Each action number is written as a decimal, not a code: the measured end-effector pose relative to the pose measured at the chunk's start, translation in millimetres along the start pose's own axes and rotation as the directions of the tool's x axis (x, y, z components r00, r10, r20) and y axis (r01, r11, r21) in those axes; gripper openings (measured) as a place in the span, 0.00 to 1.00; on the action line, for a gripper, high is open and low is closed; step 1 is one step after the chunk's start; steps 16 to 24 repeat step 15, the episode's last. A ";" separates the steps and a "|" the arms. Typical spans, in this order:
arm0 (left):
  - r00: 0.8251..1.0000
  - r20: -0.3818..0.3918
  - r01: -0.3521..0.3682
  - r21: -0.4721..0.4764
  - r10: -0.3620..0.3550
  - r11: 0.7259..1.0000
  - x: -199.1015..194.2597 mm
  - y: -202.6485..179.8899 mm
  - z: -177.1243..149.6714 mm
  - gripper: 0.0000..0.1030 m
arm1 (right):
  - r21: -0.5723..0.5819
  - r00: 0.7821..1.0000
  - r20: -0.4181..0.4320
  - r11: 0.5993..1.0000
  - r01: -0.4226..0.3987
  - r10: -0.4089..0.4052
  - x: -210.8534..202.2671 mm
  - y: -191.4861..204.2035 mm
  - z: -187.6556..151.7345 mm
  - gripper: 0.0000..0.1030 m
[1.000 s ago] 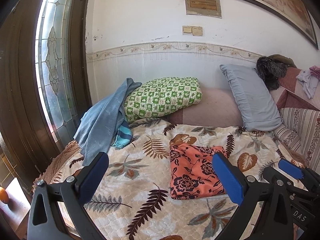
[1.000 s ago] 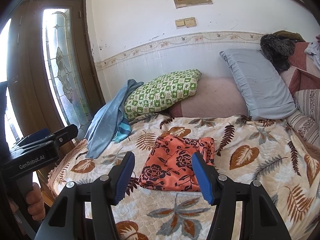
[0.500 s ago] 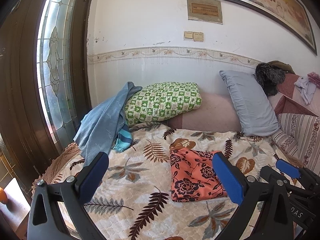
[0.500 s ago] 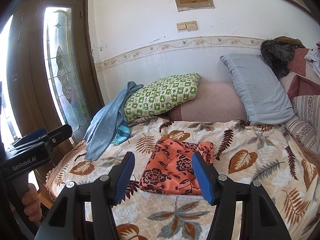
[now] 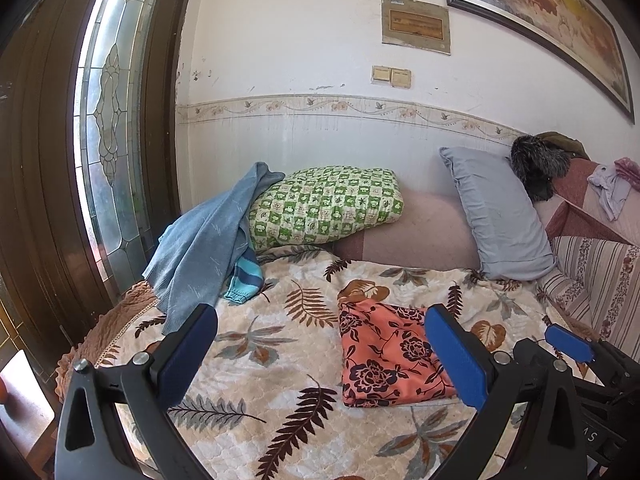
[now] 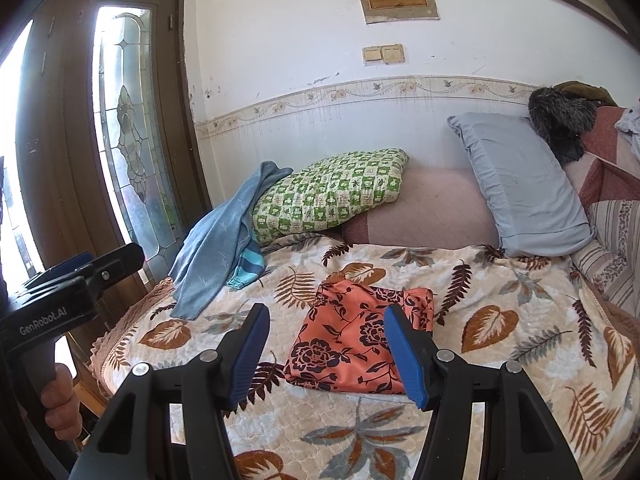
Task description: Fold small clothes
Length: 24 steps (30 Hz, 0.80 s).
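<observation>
A folded orange cloth with dark flowers (image 5: 384, 356) (image 6: 348, 344) lies flat on the leaf-patterned bedspread (image 5: 260, 364) (image 6: 500, 340). My left gripper (image 5: 324, 356) hangs open in front of it, nothing between its blue pads, the cloth showing beside the right pad. My right gripper (image 6: 332, 352) is open too and empty, held short of the cloth's near edge. The right gripper's tip (image 5: 568, 344) shows at the right edge of the left wrist view. At the left of the right wrist view, a hand grips the handle of the left gripper's body (image 6: 60, 304).
A blue garment (image 5: 200, 248) (image 6: 216, 248) drapes off a green checked pillow (image 5: 324, 204) (image 6: 328, 196) at the back left. A grey pillow (image 5: 496, 216) (image 6: 520, 184) leans at the back right, a striped cushion (image 5: 596, 276) beside it. A glazed wooden door (image 5: 108, 120) stands left of the bed.
Both views have drifted slightly; wall and pillows sit a little lower in frame. The cloth lies unmoved, and both grippers stay open.
</observation>
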<state>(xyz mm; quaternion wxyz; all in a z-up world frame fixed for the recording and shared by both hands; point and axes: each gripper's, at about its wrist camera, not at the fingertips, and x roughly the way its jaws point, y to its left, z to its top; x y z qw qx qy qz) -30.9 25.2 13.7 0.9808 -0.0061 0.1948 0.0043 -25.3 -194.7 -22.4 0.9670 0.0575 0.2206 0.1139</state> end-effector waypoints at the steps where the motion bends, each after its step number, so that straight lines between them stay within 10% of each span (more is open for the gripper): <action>1: 1.000 -0.004 0.003 0.000 -0.003 1.000 1.6 0.2 0.0 1.00 | -0.002 1.000 -0.002 1.000 0.001 -0.001 1.0 0.4 -0.4 0.61; 24: 0.999 -0.017 0.032 -0.010 -0.032 0.999 22.8 1.7 -0.7 1.00 | 0.006 0.999 -0.034 1.000 0.000 0.000 24.2 3.5 -2.8 0.61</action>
